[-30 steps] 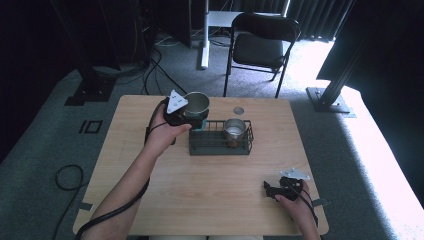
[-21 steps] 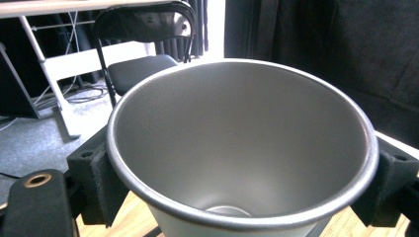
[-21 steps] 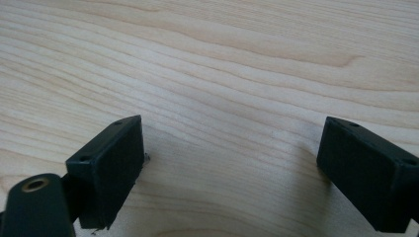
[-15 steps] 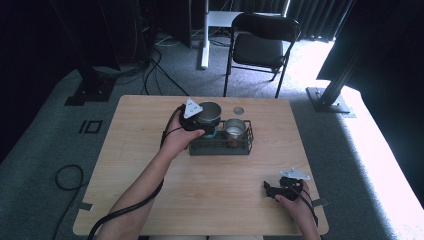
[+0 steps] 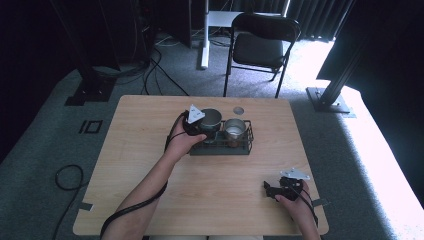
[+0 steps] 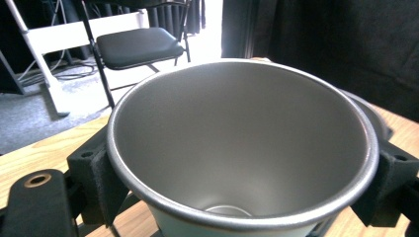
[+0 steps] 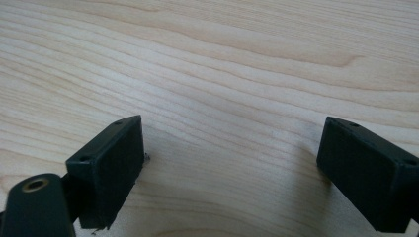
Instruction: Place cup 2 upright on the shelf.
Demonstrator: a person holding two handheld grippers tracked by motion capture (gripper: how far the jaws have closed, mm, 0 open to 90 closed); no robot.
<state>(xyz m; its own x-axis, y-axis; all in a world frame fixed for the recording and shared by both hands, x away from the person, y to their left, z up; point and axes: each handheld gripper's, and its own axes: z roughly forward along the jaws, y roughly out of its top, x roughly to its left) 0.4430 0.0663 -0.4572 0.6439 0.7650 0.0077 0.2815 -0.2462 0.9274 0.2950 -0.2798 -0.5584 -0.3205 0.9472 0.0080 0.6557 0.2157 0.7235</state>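
Observation:
My left gripper point(image 5: 201, 126) is shut on a grey metal cup point(image 5: 211, 118) and holds it over the left end of a dark wire basket point(image 5: 220, 149) at the table's middle. In the left gripper view the cup point(image 6: 237, 148) sits between both black jaws, its empty inside facing the camera. A second, shinier metal cup point(image 5: 234, 129) stands in the basket's right half. My right gripper point(image 5: 268, 190) rests near the front right of the table. Its jaws stand wide apart in the right gripper view point(image 7: 232, 168), over bare wood.
A small round metal lid point(image 5: 238, 110) lies on the wooden table point(image 5: 150, 180) behind the basket. A black folding chair point(image 5: 260, 45) stands beyond the far edge. Cables trail on the grey carpet at left.
My left gripper has carried the grey cup rightward from beside the basket to above its left end. The right gripper has stayed still.

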